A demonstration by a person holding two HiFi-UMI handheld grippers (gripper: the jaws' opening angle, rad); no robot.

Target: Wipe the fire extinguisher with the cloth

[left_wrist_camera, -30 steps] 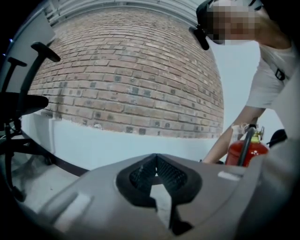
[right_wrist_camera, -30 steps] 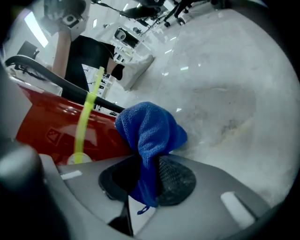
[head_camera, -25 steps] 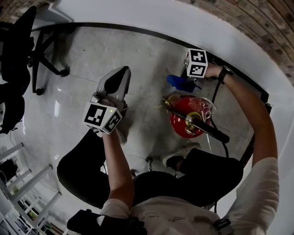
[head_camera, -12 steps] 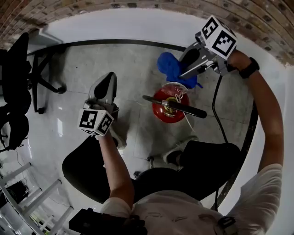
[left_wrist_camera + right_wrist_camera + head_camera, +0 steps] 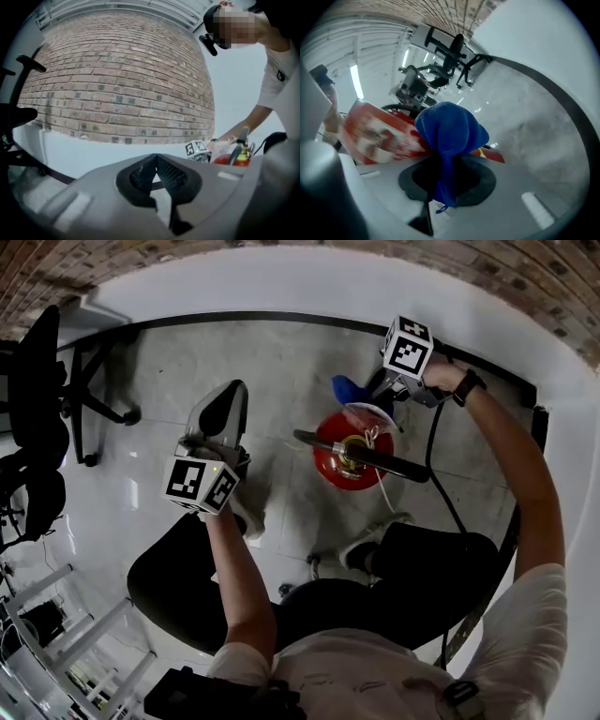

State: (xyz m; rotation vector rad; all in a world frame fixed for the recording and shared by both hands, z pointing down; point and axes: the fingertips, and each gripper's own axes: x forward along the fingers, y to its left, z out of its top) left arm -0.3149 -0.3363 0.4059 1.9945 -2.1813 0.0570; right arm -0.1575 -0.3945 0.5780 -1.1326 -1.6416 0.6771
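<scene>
A red fire extinguisher with a black handle and hose [image 5: 352,460] is seen from above in the head view, standing upright on the grey tiled floor [image 5: 272,362] at about 2 o'clock from the picture's centre, just in front of the seated person's feet. A bunched blue cloth [image 5: 349,390] is held at 12 o'clock from the extinguisher, on its far side. The cloth is clamped in the right gripper [image 5: 382,390], which reaches in from 1 o'clock of the extinguisher.

In the right gripper view the right gripper [image 5: 445,183] is seen with its jaws closed on the lower tail of the cloth [image 5: 450,131], while the bulk of the fabric bulges out beyond the tips. The extinguisher's labelled red cylinder [image 5: 379,136] is shown directly behind the cloth and at 9 o'clock from it. Cloth and cylinder are seen right beside each other, but contact cannot be confirmed.

The left gripper [image 5: 223,409] is held in the air at 9 o'clock from the extinguisher, well apart from it. In the left gripper view its jaws [image 5: 156,161] are shown pressed together with nothing between them, pointing toward a brick wall [image 5: 117,79]. A black office chair [image 5: 42,381] is placed at the head view's 9 to 10 o'clock edge.
</scene>
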